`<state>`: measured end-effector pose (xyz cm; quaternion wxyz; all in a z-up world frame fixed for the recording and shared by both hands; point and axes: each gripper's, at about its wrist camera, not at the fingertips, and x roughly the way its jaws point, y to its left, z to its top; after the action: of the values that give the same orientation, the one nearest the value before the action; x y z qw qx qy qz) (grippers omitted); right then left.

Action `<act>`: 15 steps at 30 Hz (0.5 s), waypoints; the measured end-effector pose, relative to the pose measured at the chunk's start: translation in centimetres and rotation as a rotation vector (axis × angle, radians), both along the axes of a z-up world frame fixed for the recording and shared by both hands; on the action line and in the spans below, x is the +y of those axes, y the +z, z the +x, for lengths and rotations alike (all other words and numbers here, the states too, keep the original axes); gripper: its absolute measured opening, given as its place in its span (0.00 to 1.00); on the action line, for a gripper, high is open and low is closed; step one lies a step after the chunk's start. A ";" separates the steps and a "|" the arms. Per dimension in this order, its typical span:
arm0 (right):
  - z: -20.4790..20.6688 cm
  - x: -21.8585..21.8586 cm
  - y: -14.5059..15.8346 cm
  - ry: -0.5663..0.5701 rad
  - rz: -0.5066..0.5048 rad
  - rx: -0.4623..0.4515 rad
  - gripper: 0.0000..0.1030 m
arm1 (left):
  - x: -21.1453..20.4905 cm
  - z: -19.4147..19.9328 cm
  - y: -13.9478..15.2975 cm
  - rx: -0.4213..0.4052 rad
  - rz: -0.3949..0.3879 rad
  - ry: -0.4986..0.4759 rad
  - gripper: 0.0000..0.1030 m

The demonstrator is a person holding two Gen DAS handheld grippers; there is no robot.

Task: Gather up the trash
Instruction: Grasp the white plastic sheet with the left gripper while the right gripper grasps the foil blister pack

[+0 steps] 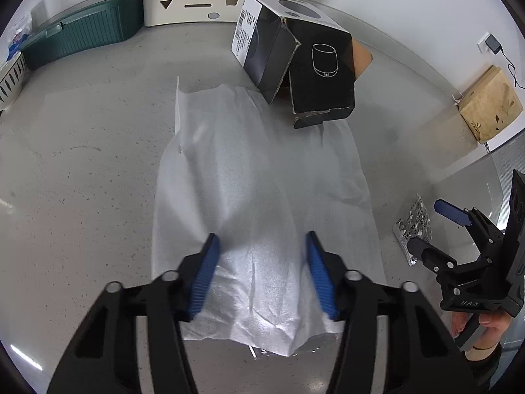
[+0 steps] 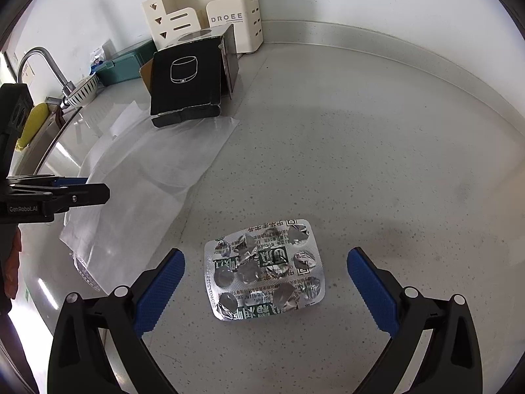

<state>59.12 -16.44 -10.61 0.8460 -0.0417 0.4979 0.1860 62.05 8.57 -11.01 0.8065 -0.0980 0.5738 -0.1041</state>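
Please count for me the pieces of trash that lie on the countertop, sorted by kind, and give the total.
White foam sheet: 1
Used foil blister pack: 1
Opened black cardboard box: 1
Total: 3

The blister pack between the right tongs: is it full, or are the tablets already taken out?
Empty, as far as visible: the blister pack lies foil side up on the counter, and its foil is torn open over the pockets.

Blister pack point(image 2: 264, 269) on counter point(image 2: 377, 164) (emptied), jaws apart
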 end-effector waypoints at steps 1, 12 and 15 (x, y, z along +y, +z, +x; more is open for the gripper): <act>0.0 0.0 0.1 -0.003 0.001 -0.002 0.97 | 0.2 0.0 -0.1 0.009 -0.021 0.004 0.16; 0.6 0.2 0.2 0.001 -0.007 0.002 0.97 | 3.2 -3.6 3.3 -0.097 -0.106 -0.004 0.06; 0.9 0.5 0.0 0.003 -0.009 0.012 0.97 | 3.9 -5.0 4.8 -0.132 -0.120 -0.004 0.06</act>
<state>60.05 -15.90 -10.58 0.8426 -0.0453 0.5037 0.1852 57.03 12.45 -6.24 0.8350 -0.1379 0.5123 -0.1459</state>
